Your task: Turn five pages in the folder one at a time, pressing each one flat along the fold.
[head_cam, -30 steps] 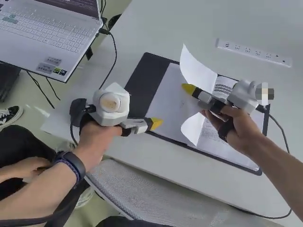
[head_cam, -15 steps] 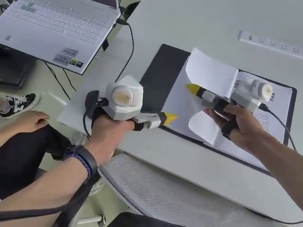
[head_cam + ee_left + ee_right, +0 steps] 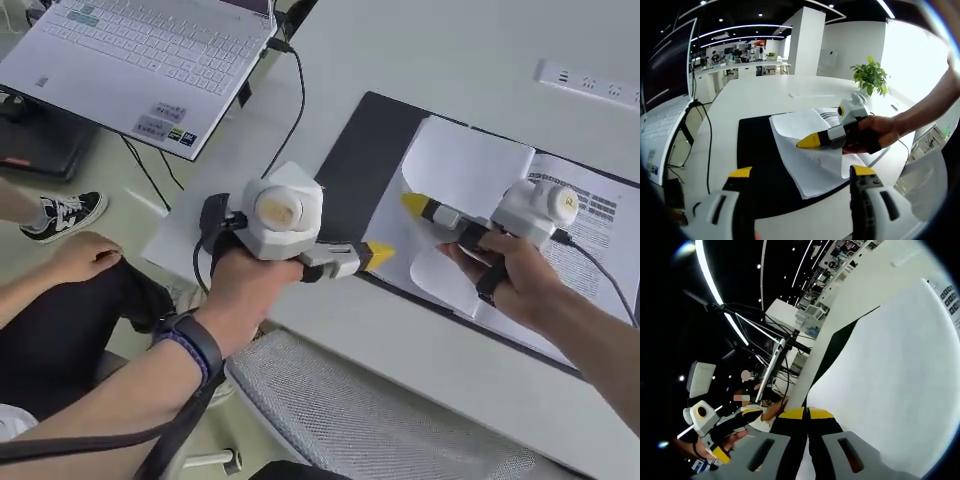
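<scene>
The black folder (image 3: 365, 150) lies open on the white table, its printed right-hand sheet (image 3: 590, 215) flat. A white page (image 3: 470, 165) curls up over the left half, and my right gripper (image 3: 413, 204) is shut on its lower edge, yellow tips pointing left. In the right gripper view the closed jaws (image 3: 807, 414) pinch the sheet (image 3: 890, 375) beside the black cover (image 3: 835, 347). My left gripper (image 3: 378, 255) hovers open at the folder's front edge, holding nothing. The left gripper view has its tips (image 3: 801, 172) apart, facing the folder (image 3: 755, 150), the page (image 3: 795, 130) and the right gripper (image 3: 807, 141).
An open laptop (image 3: 150, 50) sits at the far left with a black cable (image 3: 290, 100) running past the folder's corner. A white power strip (image 3: 590, 85) lies at the back right. A mesh chair seat (image 3: 330, 400) is below the table edge.
The right gripper has carried the lifted page leftward and lower, so it now arches over the folder's left half. The left gripper stays open by the front edge. The head camera shifted.
</scene>
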Available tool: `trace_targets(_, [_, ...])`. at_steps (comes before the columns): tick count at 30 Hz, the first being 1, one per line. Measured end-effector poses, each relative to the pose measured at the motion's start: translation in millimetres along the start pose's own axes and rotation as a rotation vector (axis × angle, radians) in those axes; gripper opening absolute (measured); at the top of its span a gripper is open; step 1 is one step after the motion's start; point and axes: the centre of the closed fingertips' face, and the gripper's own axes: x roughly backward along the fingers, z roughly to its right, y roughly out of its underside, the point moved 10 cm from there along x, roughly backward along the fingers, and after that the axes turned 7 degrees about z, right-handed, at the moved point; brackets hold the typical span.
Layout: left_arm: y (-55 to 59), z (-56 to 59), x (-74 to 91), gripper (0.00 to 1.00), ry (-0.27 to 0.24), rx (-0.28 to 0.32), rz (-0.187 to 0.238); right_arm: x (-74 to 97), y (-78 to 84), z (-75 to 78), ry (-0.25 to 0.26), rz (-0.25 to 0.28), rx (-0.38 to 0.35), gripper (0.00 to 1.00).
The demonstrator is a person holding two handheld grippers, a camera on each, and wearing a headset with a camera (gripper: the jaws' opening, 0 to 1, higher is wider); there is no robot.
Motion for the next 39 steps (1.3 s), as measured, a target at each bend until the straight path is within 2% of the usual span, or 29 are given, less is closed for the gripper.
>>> trace_targets(1, [0.4, 0.0, -0.3, 0.76, 0.0, 0.0, -0.002, 0.5, 3.2, -3.9, 0.004, -0.004, -0.002, 0.0])
trace_targets(5, [2.8, 1.3, -1.3, 0.76, 0.004, 0.004, -0.01, -0.4, 6.3, -0.8, 0.013, -0.003, -0.023, 0.0])
trace_targets(7, [5.2, 2.1, -1.5, 0.76, 0.006, 0.005, -0.017, -0.6, 8.4, 3.8, 0.015, 0.0, -0.049, 0.0])
trace_targets(12, [5.9, 1.6, -0.5, 0.76, 0.003, 0.007, -0.019, -3.8, 9.9, 13.5, 0.021, 0.001, -0.059, 0.0])
trace_targets(18, [4.5, 0.6, -1.1, 0.76, 0.002, 0.005, -0.018, -10.1, 8.5, 19.3, 0.027, -0.032, -0.043, 0.0])
trace_targets(24, [5.5, 0.0, -3.8, 0.76, 0.007, 0.002, -0.016, -12.3, 8.6, 23.4, 0.046, -0.039, -0.044, 0.0])
trace_targets(28, [5.9, 0.5, -4.2, 0.76, 0.008, -0.002, -0.015, -13.5, 7.8, 24.5, 0.047, -0.035, -0.04, 0.05])
trace_targets(33, [4.9, 1.6, -3.2, 0.76, 0.008, -0.001, -0.009, -12.8, 8.8, 17.7, 0.019, -0.056, -0.009, 0.15])
trace_targets(39, [2.2, 5.5, -5.2, 0.75, 0.017, -0.012, -0.004, -6.5, 5.5, 10.1, 0.012, -0.033, -0.006, 0.22])
